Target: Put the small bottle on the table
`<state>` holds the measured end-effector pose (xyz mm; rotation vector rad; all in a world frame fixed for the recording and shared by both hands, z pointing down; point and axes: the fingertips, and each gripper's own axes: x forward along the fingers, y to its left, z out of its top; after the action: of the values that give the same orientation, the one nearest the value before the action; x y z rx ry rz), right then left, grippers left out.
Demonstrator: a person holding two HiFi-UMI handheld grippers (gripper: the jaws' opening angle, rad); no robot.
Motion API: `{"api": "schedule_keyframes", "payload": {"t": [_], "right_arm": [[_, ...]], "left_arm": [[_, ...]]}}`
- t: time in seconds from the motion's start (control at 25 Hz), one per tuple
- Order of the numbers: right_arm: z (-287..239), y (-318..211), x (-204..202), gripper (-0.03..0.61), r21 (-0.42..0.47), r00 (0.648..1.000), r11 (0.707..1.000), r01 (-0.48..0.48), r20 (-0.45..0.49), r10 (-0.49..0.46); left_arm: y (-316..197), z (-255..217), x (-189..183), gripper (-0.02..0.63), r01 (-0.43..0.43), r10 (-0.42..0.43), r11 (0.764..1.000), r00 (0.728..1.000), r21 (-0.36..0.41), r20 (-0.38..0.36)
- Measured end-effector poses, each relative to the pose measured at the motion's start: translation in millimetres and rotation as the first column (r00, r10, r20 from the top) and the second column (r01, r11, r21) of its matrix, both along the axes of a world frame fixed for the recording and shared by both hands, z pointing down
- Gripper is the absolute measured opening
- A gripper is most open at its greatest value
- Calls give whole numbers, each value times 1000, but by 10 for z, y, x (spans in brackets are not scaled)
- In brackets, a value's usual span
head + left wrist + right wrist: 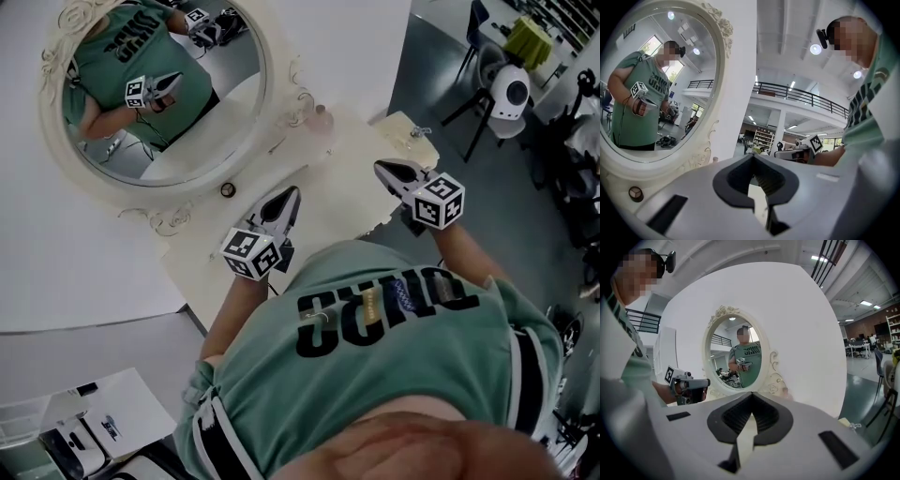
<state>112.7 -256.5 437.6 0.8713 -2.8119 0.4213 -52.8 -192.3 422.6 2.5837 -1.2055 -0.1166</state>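
A small pale pink bottle (pixel 323 117) stands upright on the cream dressing table (pixel 337 192), at the back beside the mirror's carved frame; the right gripper view shows the bottle (pixel 786 392) just past the jaw tips. My left gripper (pixel 289 194) hovers over the table's middle, its tips (pixel 753 157) closed together with nothing between them. My right gripper (pixel 380 167) is over the table's right part, also shut (pixel 752 394) and empty. Both point toward the mirror, short of the bottle.
An oval mirror (pixel 159 94) in a cream carved frame leans at the table's back and reflects the person and both grippers. A small dark knob (pixel 228 190) lies below the mirror. A small metal item (pixel 419 132) sits at the table's right corner. Chairs (pixel 497 89) stand on the floor at the right.
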Motion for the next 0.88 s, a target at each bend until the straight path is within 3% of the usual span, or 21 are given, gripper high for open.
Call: {"api": "schedule_keyframes", "payload": {"t": [0.88], "right_arm": [[79, 24, -40, -6, 13, 997, 999, 43, -62, -42]], "left_arm": [[-27, 78, 31, 9, -14, 14, 1000, 1000, -22, 6]]}}
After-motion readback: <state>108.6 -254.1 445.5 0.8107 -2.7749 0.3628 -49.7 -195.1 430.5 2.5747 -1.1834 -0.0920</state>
